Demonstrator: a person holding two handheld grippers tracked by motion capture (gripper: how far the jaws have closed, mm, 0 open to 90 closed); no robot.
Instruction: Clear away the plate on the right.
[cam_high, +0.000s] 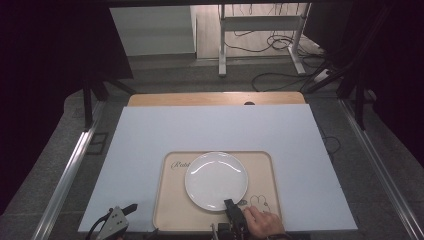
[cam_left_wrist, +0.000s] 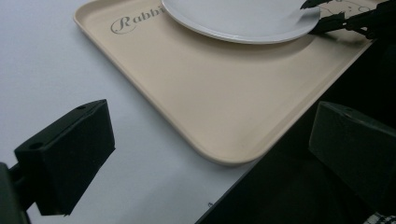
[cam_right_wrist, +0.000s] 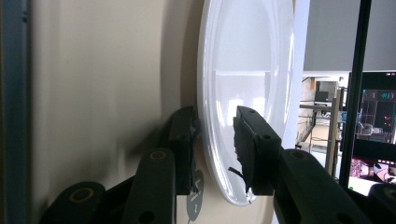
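A round white plate (cam_high: 215, 180) lies on a beige tray (cam_high: 172, 210) printed with "Rabbit" lettering, at the near middle of the table. My right gripper (cam_high: 230, 203) comes in from the near edge with a hand behind it. It is shut on the plate's near rim (cam_right_wrist: 219, 154), one jaw under the rim and one on top. In the left gripper view the right gripper (cam_left_wrist: 323, 15) pinches the plate (cam_left_wrist: 243, 18) at the top right. My left gripper (cam_high: 127, 209) hovers open by the tray's near left corner (cam_left_wrist: 224, 156), holding nothing.
The tray rests on a white board (cam_high: 210, 127) covering a wooden table (cam_high: 215, 98). Metal rails (cam_high: 70, 170) run along both sides. A desk frame (cam_high: 260, 35) and floor cables (cam_high: 285, 45) stand beyond the far edge. Monitors (cam_right_wrist: 373, 112) show past the plate.
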